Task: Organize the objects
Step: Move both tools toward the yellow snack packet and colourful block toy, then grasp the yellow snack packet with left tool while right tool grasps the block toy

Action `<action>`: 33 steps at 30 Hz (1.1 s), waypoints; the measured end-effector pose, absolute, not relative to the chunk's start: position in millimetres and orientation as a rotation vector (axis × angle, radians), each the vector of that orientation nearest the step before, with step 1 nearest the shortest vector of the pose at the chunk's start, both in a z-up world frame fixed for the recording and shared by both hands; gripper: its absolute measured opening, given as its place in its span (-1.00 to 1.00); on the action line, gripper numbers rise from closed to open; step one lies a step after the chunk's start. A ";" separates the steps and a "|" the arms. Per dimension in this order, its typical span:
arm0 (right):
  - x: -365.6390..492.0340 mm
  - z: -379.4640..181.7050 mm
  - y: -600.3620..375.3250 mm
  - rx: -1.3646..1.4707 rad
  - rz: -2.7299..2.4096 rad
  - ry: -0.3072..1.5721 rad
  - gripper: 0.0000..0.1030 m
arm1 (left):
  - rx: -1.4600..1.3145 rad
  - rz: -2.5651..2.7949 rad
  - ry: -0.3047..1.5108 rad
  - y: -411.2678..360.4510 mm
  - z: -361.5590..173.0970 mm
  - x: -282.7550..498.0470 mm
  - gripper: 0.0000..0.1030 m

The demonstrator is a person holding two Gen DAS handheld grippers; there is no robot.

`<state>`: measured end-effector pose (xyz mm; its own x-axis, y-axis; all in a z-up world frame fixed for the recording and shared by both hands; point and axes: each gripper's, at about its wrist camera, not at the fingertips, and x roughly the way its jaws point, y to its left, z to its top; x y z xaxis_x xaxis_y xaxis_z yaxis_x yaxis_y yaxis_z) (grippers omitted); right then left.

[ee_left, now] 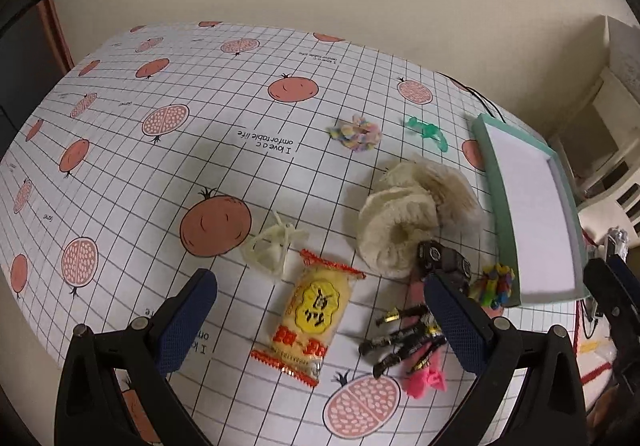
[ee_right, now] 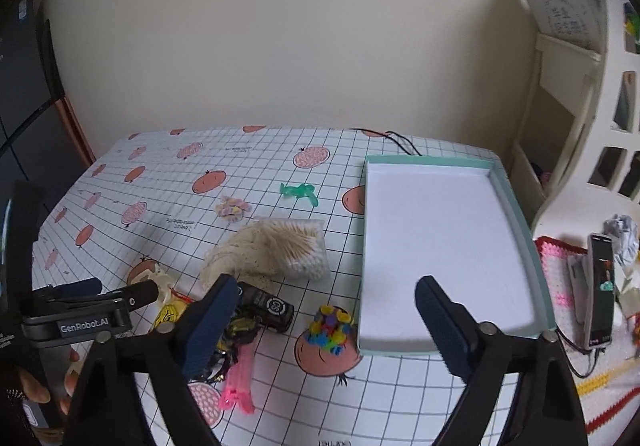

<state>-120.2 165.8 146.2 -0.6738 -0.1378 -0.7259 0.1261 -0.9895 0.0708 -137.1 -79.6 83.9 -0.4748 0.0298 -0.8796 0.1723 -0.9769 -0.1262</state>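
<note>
**Loose Items Beside Empty Tray**

Clustered at desk centre-right: snack packet (ee_left: pixel 308 322), cream knitted piece (ee_left: pixel 396 230), bag of cotton swabs (ee_right: pixel 300 246), black cylinder (ee_right: pixel 268 306), black-wrapped sticks (ee_left: pixel 400 342) lying on pink clip (ee_right: pixel 240 378), multicoloured bead cluster (ee_right: pixel 330 326) just beside tray.
Farther back: pastel scrunchie (ee_left: pixel 355 133), green plastic piece (ee_right: pixel 300 193).
Teal tray (ee_right: pixel 516 213) at right, white interior bare.
Left gripper (ee_left: pixel 320 310): jaws apart, above snack packet, holding nothing.
Right gripper (ee_right: pixel 324 318): jaws apart, above tray's near-left corner, holding nothing.
</note>
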 end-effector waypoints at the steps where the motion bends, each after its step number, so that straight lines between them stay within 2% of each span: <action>1: -123.3 144.2 165.4 1.206 -2.737 -0.028 0.65 | 1.573 -2.608 0.310 -79.7 80.6 -139.5 1.00; 4: -135.7 133.1 163.2 1.268 -2.690 -0.044 0.57 | 1.637 -2.580 0.373 -83.2 69.2 -144.9 1.00; 5: -139.8 128.4 162.2 1.297 -2.671 -0.048 0.48 | 1.656 -2.559 0.379 -85.3 63.3 -147.0 1.00; 9: -147.8 111.7 159.4 1.386 -2.619 -0.057 0.33 | 1.670 -2.522 0.339 -88.2 53.5 -147.7 1.00; 11: -150.3 104.6 160.0 1.431 -2.599 -0.069 0.19 | 1.690 -2.513 0.364 -89.1 49.5 -147.0 1.00; 15: -152.9 92.6 162.7 1.485 -2.561 -0.137 0.05 | 1.758 -2.504 0.375 -83.4 41.0 -146.0 0.99; 23: -155.0 78.4 160.1 1.574 -2.531 -0.147 -0.07 | 1.792 -2.471 0.393 -83.3 33.1 -144.2 0.90; 26: -156.5 74.4 160.0 1.602 -2.532 -0.145 -0.08 | 1.801 -2.461 0.397 -83.5 30.9 -144.0 0.78; 33: -158.4 65.0 160.0 1.659 -2.536 -0.118 -0.11 | 1.820 -2.435 0.399 -83.4 26.6 -144.0 0.72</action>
<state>-158.4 160.0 65.0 -0.3977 -0.1334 -0.9078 0.0484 -0.9911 0.1244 -144.0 -83.4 26.6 -0.2932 0.0944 -0.9514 0.2143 -0.9633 -0.1616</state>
